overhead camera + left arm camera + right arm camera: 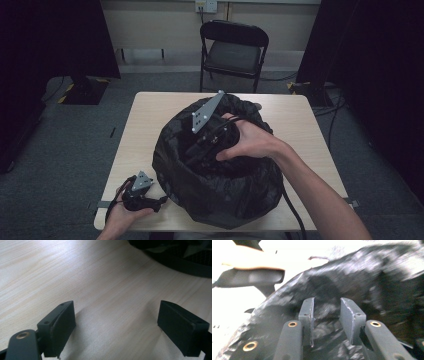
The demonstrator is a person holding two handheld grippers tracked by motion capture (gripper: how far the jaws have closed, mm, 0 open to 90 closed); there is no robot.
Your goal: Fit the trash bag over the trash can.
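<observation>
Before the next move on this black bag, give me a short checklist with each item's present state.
1. Right tool has bag film between its jaws: ok, crinkled plastic lies in the gap; whether the pads press on it, cannot tell.
2. Right tool reaches into the black bag mouth: ok in the high view.
3. Left tool free: ok, jaws wide apart over bare table, nothing between them.
4. Left tool steadying the bag: not ok, it rests on the table beside the bag.
5. Bag sits fully on the table: ok.
6. Bag contents: cannot tell, too dark.

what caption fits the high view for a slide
Right gripper reaches into a black plastic bag on a light wooden table; left gripper rests open beside it.
</observation>
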